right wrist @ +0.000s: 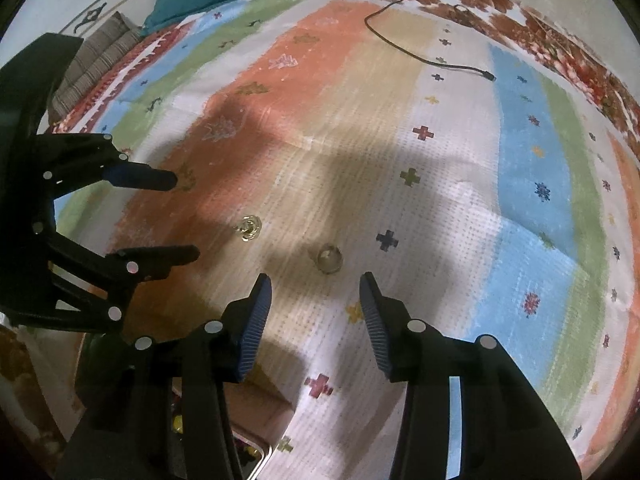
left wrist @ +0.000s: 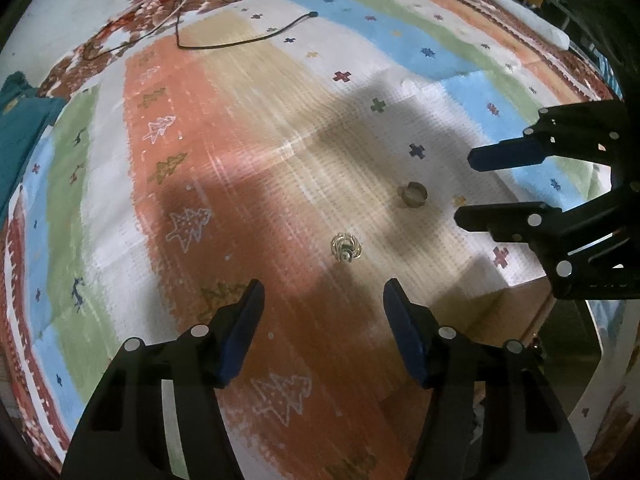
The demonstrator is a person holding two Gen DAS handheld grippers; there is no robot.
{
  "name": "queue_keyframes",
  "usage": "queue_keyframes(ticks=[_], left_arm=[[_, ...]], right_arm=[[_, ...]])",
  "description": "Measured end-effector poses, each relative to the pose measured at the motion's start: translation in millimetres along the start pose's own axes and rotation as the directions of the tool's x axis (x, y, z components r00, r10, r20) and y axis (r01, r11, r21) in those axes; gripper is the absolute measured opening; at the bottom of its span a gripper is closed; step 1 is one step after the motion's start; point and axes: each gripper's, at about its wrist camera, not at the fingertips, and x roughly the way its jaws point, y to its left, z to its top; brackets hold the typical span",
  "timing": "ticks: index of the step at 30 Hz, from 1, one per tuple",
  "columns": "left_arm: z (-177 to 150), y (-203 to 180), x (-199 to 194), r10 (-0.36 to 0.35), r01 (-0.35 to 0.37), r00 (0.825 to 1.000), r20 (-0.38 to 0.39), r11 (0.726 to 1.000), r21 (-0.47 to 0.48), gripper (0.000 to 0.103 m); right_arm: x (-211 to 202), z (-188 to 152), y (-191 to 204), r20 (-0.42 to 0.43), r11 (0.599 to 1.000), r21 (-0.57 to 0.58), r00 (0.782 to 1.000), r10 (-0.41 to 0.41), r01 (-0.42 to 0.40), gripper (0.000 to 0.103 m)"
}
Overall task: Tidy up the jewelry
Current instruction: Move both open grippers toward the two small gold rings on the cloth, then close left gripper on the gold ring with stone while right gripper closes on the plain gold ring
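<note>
Left wrist view: looking down along the left hand-held gripper (left wrist: 324,292), jaws spread wide and pinching nothing, hovering over a striped cloth (left wrist: 248,152) patterned with small trees and crosses. Lying just ahead of the fingertips, on the edge of the orange stripe, an ornate gold ring (left wrist: 346,247); lying a little beyond and to the right, on the beige stripe, a plain band ring (left wrist: 414,195). Reaching in from the right, the right hand-held gripper (left wrist: 464,186), also spread apart and holding nothing, near the band ring but not touching it. Trailing across the far part of the cloth, a black cable (left wrist: 240,42). Showing at the lower right, partly hidden, the corner of a cardboard box (left wrist: 520,312).
</note>
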Motion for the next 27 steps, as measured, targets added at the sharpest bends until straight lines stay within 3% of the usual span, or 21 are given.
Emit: queue_keyframes(ticks=[27], left_arm=[[18.8, -1.4, 44.1, -0.002, 0.003, 1.000, -0.017, 0.998, 0.055, 0.057]], right_arm=[[47.5, 18.0, -11.8, -0.053, 1.000, 0.000, 0.999, 0.011, -0.011, 0.039]])
